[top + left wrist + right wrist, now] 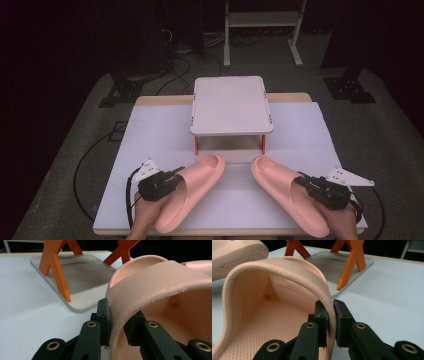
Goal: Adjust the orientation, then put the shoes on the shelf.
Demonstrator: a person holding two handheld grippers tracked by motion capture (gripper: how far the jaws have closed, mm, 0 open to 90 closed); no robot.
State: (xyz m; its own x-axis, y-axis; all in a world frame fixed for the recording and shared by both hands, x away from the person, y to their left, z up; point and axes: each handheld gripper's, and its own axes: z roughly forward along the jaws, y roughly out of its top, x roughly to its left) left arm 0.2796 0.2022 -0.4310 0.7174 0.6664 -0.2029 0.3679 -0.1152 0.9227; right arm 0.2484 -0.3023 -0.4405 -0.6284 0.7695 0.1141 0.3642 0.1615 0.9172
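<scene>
Nearest the camera, two hands are entering from the near table edge, each carrying a gripper. The left pink slipper (pixel 192 192) is lying on the near left of the white table (pixel 150 130), toe pointing far and inward; the left gripper (pixel 172 179) is clamping the outer side of its strap, one black pad outside the band and one inside, as the left gripper view is showing (pixel 140 290). The right pink slipper (pixel 285 192) is mirroring it on the near right, and the right gripper (pixel 305 182) is pinching the outer edge of its strap wall likewise (pixel 287 290). Both sets of jaws are therefore closing firmly on foam, probably because the strap offers the only thin, graspable wall on each shoe. Each slipper is extending beyond its gripper, toward the table's middle. The toes are converging just short of a small white shoe rack (pixel 232 105) with orange legs (pixel 197 145), standing far and centred; its base plate (pixel 82 277) is sitting bare, presumably awaiting the pair.
</scene>
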